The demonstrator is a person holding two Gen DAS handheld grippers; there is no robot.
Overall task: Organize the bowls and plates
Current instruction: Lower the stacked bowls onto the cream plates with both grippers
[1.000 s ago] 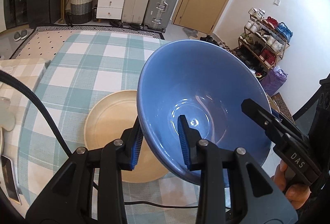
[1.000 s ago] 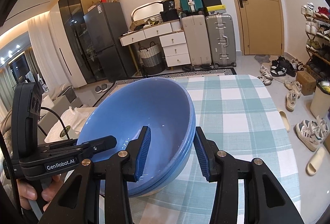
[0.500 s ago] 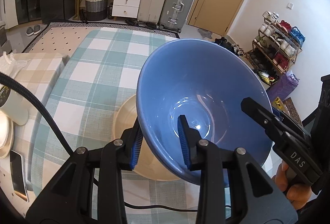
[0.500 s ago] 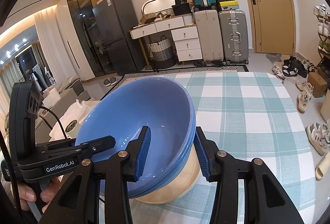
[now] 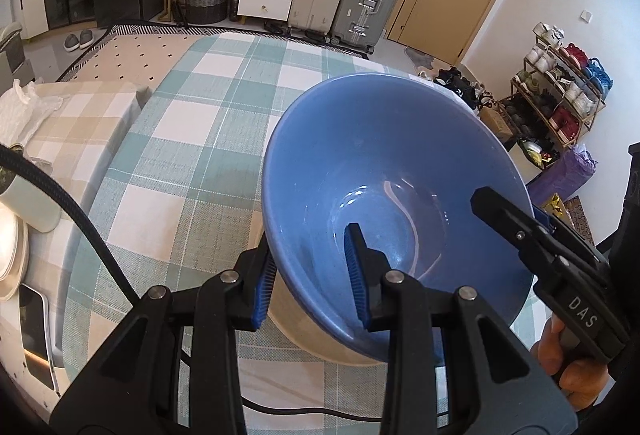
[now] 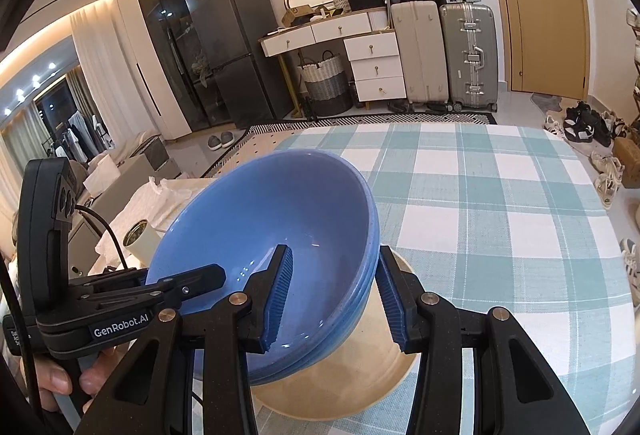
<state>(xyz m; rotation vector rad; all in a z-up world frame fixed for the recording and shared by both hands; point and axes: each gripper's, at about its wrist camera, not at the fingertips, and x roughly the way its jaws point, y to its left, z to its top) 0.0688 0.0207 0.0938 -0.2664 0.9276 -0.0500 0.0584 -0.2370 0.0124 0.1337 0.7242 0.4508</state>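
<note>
Two claws grip stacked blue bowls (image 6: 280, 235) at opposite rims: left claw (image 5: 310, 285) and right claw (image 6: 334, 299) both clamped on wall. Bowls tilted, directly over beige plate (image 6: 360, 387) on checked worktop (image 6: 500, 215). Level stack, centre over plate, lower evenly, release together.

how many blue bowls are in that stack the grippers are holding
3 by the rim lines, though more may be hidden. The top blue bowl faces up, and two more rims nest directly beneath it. The stack sits over the beige plate, gripped by the left gripper and right gripper.
</note>
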